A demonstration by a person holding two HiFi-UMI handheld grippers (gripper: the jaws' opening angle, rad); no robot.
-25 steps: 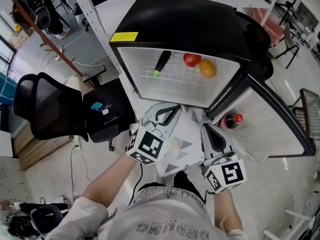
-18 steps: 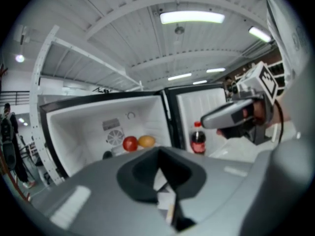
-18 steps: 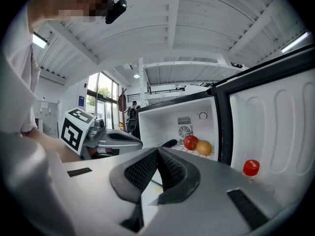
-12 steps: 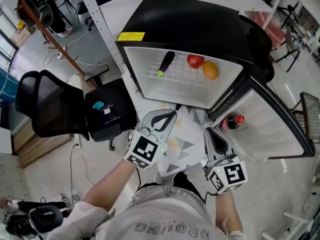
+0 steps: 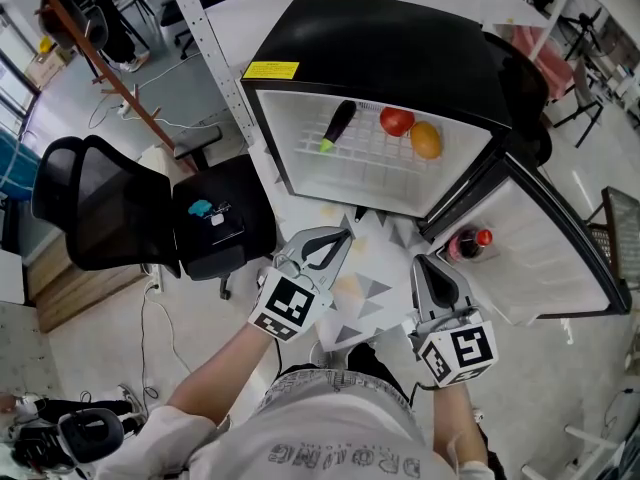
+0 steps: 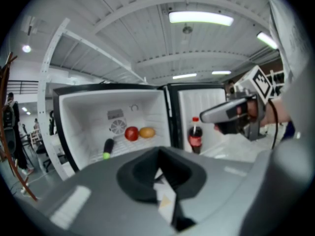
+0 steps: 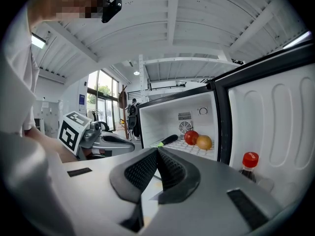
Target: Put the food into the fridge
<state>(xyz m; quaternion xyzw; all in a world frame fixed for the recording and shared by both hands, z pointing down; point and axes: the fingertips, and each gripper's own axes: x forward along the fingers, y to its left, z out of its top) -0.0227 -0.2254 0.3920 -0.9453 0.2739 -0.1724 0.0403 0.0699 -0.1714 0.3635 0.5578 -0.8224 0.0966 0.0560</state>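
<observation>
Fridge (image 5: 390, 48) at 12 o'clock, door (image 5: 545, 258) open toward 3 o'clock. Dark vegetable (image 5: 337, 126), red fruit (image 5: 397, 121) and orange fruit (image 5: 427, 140) lie on its shelf (image 5: 360, 166); bottle (image 5: 465, 243) stands in the door. Food lies as required. Left tool (image 5: 338, 238) and right tool (image 5: 428, 268), jaws together, hold nothing.

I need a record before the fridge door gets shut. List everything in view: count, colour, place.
fridge: one, black outside, white inside, door open to the right
eggplant: one, dark with a green tip, left on the fridge's wire shelf
red fruit: one, red, on the shelf right of the eggplant
orange fruit: one, orange, beside the red fruit
bottle: one, dark drink, red cap, upright in the door shelf
office chair: one, black, on the floor left of the fridge
stool: one, black, between chair and fridge
left gripper: one, grey, jaws shut, empty, before the fridge
right gripper: one, grey, jaws shut, empty, near the door
</observation>
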